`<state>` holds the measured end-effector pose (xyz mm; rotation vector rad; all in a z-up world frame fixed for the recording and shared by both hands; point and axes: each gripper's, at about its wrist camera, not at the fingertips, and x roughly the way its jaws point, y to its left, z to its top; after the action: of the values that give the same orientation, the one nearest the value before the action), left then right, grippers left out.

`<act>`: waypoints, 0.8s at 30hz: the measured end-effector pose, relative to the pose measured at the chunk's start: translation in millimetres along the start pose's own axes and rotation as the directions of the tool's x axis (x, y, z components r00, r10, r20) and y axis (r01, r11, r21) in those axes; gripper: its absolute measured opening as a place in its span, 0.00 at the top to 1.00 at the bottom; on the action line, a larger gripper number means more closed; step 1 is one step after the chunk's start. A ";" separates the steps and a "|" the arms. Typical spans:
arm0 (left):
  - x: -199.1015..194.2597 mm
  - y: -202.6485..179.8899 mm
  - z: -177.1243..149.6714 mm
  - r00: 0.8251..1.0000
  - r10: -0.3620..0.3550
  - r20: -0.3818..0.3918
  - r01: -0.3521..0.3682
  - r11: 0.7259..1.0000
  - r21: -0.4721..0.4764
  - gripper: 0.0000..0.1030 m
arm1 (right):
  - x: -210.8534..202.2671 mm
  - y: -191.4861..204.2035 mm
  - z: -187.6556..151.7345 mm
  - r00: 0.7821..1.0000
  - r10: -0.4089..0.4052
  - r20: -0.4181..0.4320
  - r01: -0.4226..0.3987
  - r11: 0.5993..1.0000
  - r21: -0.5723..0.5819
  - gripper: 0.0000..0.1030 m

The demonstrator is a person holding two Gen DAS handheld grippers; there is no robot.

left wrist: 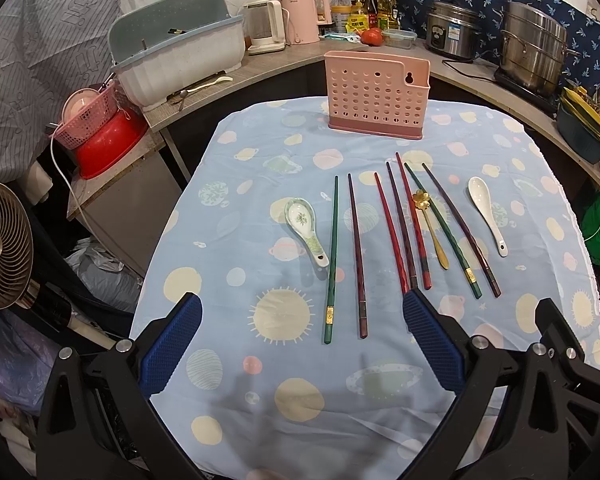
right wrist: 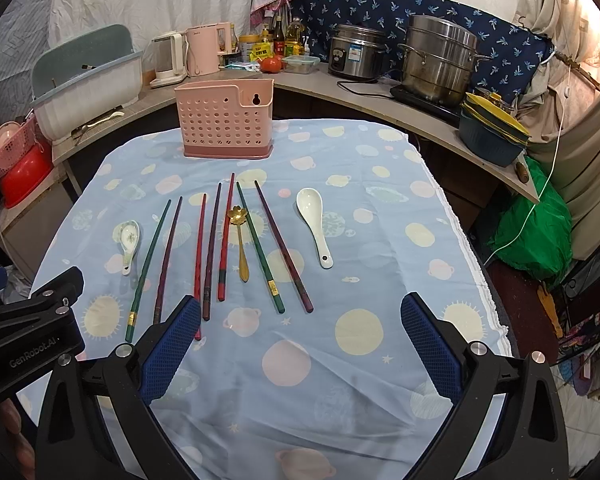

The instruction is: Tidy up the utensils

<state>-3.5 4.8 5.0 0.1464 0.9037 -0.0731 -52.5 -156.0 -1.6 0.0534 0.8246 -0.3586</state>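
Note:
A pink perforated utensil holder [left wrist: 376, 96] [right wrist: 225, 120] stands upright at the far side of the blue patterned tablecloth [left wrist: 260, 420] [right wrist: 380, 400]. In front of it lie several chopsticks [left wrist: 356, 256] [right wrist: 212, 256] in green, purple and red, a gold flower-headed spoon [left wrist: 430, 226] [right wrist: 240, 240], a floral ceramic spoon [left wrist: 306, 228] [right wrist: 129, 242] at the left and a white ceramic spoon [left wrist: 486, 210] [right wrist: 314, 222] at the right. My left gripper [left wrist: 302, 332] is open and empty, above the near ends of the chopsticks. My right gripper [right wrist: 300, 334] is open and empty, right of the left one.
A curved counter [left wrist: 284, 60] [right wrist: 380, 96] behind the table holds a dish rack [left wrist: 180, 52], kettles [left wrist: 264, 26], bottles, a rice cooker [right wrist: 356, 52] and a steel pot [right wrist: 440, 60]. A fan [left wrist: 0, 244] stands at the left; a green bag [right wrist: 536, 232] at the right.

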 end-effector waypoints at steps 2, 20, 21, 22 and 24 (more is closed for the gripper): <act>-0.5 -0.3 0.0 1.000 0.000 0.001 0.000 1.000 0.000 0.07 | -1.7 -0.3 1.4 1.000 0.000 0.000 0.000 1.000 0.000 0.06; -3.1 -2.6 0.0 1.000 0.000 0.001 0.000 1.000 -0.005 0.07 | -5.1 -1.8 3.5 1.000 0.003 0.002 -0.003 1.000 0.004 0.06; -2.0 -2.0 0.1 1.000 0.001 -0.002 -0.001 1.000 -0.009 0.07 | -4.2 -1.7 3.1 1.000 0.004 0.001 -0.004 1.000 0.005 0.06; 0.9 -0.3 0.3 1.000 0.003 -0.009 -0.003 1.000 -0.016 0.07 | -3.1 -1.7 3.3 1.000 0.006 0.000 -0.006 1.000 0.007 0.06; 9.4 5.1 2.2 1.000 -0.009 -0.027 0.008 0.999 -0.035 0.07 | -0.5 -5.0 4.2 1.000 0.004 -0.010 -0.004 1.000 0.014 0.06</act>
<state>4.6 9.4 -0.6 0.1110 0.9325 -0.0631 -51.5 -161.4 2.1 0.0700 0.8318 -0.3607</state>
